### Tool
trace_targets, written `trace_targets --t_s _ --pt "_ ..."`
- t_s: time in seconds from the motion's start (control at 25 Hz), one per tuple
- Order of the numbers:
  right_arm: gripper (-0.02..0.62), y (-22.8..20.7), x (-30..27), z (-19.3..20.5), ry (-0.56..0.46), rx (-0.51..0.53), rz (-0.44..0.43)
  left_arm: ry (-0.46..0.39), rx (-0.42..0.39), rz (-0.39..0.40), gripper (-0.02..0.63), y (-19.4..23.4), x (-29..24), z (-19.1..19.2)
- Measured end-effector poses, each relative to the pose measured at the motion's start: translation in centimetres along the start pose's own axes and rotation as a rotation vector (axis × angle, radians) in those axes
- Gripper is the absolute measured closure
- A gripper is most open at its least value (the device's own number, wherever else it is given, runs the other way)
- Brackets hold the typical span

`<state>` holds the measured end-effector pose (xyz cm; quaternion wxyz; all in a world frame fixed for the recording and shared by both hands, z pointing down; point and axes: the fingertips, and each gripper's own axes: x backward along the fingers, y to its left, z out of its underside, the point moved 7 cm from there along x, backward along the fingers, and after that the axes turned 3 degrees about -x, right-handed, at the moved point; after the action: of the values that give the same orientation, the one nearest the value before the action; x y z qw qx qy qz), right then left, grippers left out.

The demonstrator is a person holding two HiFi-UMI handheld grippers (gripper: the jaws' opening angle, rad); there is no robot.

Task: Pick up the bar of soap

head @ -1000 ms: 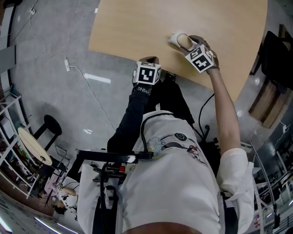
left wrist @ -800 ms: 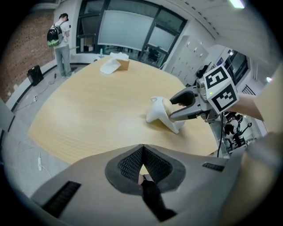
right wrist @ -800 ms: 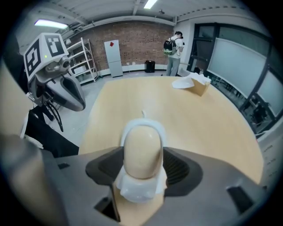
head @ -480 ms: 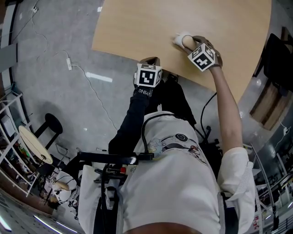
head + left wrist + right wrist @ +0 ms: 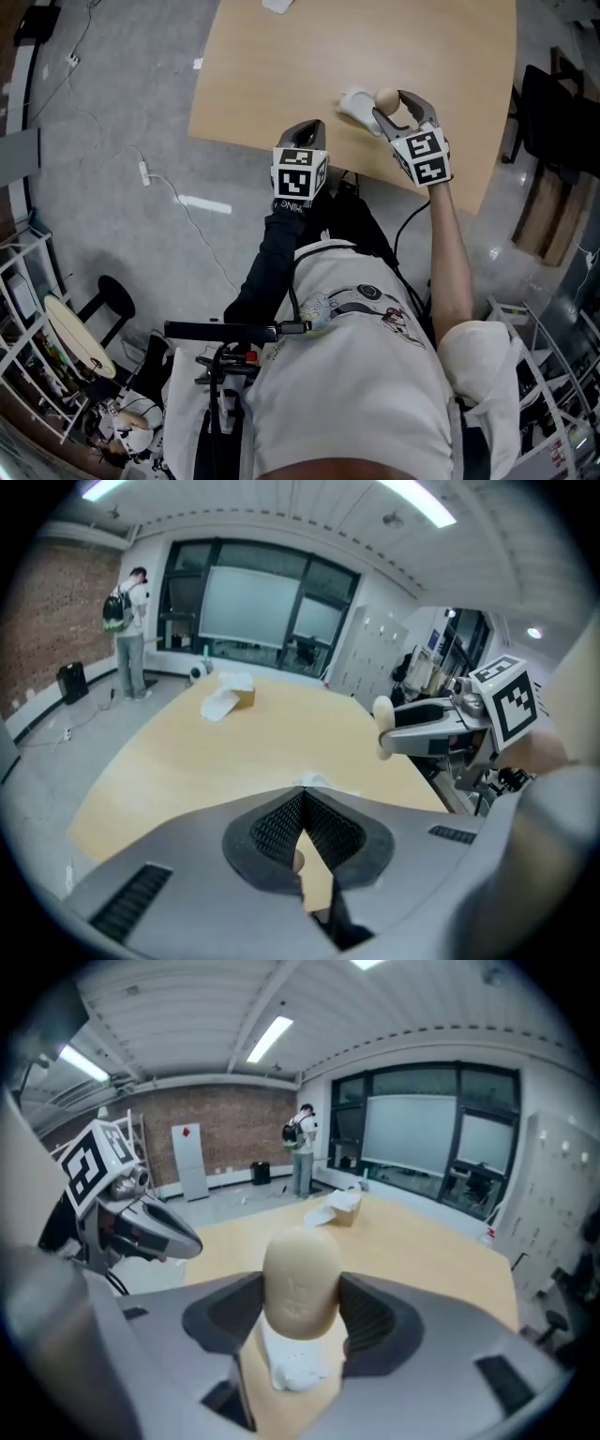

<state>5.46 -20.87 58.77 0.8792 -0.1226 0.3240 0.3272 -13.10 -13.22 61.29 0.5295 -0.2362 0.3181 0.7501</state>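
The right hand-held gripper [image 5: 300, 1309] pinches the bar of soap [image 5: 300, 1279] between its two dark pads. The pads cover the bar's sides, and its lower end is hidden behind the jaws in the right gripper view. The bar stands on end with its long axis upright, its rounded top rising clear above the pads. A faint stamped mark on its face is too soft to read. In the left gripper view the bar sits at the tip of the level right gripper, above the near edge of the tan surface [image 5: 281, 66].

Directly beneath the bar a white, crumpled-looking lump [image 5: 295, 1372] lies on the surface. Whether it is a cloth, a wrapper or a dish I cannot tell, nor whether the soap touches it.

The left hand-held gripper [image 5: 302, 803] has its ribbed pads pressed together with nothing between them. It is held at the near edge of the surface, well apart from the soap.

At the far end of the surface is a small brown box [image 5: 246, 697] with white paper [image 5: 220, 705] just beside it — the box's contents cannot be made out. In the head view, only the paper's white corner shows at the frame's top edge. Far off across the room a person [image 5: 129, 635] wearing a backpack stands by the windows.
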Motion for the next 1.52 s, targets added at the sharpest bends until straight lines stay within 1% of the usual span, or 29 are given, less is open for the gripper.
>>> trace_targets --t_s 0.16,0.28,0.44,0.52,0.68,0.8,0.92,1.04,1.28,1.52 --pt "0.331 0.8 5.7 -2.3 -0.166 -0.113 0.1 -0.182 -0.089 0.012 0.606 -2.3 2.8 -4.4" --pt "0.331 1.0 9.6 -4.0 -0.279 -0.161 0.167 -0.319 -0.159 0.021 0.606 -4.3 5.0 -7.8" --pt "0.331 0.0 14.7 -6.0 -0.423 -0.218 0.231 -0.475 -0.208 0.014 0.606 -7.4 7.5 -11.9" --pt "0.331 -0.3 16.9 -7.4 -0.499 -0.228 0.26 -0.543 -0.226 0.015 0.606 -8.5 8.9 -13.6" --pt "0.332 0.0 20.1 -10.1 -0.654 -0.21 0.308 -0.677 -0.263 0.014 0.606 -9.8 11.6 -16.4" --pt "0.333 0.8 21.6 -11.5 -0.722 -0.177 0.333 -0.76 -0.298 -0.007 0.606 -10.6 13.4 -17.6" --pt "0.331 1.5 22.5 -12.6 -0.758 -0.149 0.351 -0.813 -0.308 -0.035 0.606 -11.1 15.1 -18.7" --pt "0.333 1.8 23.1 -13.1 -0.78 -0.146 0.358 -0.852 -0.327 -0.032 0.606 -11.6 15.7 -19.0" --pt "0.332 1.9 23.8 -13.1 -0.813 -0.162 0.363 -0.86 -0.33 -0.026 0.606 -12.1 16.0 -18.9" --pt "0.332 2.0 24.0 -13.1 -0.815 -0.158 0.364 -0.855 -0.327 -0.026 0.606 -12.2 15.9 -18.7"
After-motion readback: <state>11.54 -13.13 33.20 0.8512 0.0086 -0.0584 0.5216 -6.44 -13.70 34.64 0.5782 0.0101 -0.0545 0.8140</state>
